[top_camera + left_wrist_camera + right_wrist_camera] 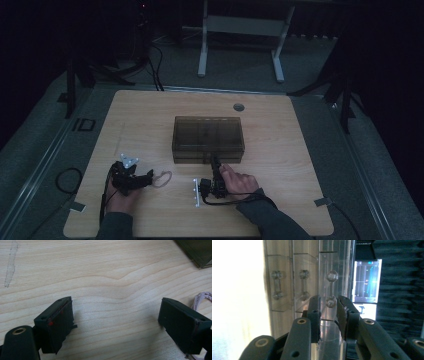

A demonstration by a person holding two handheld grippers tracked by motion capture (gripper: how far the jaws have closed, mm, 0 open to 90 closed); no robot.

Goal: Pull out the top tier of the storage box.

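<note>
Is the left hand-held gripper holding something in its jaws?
No, the left hand-held gripper has its jaws wide apart with just the bare wooden table between them.

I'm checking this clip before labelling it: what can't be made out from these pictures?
- Contents of the smoky clear plastic box: high view, too dim and dark-tinted.
- Whether the right gripper presses the box's clear latch: right gripper view, reflections blur contact.
- The pale pink looped cord: left gripper view, cut by the edge and a jaw.
</note>
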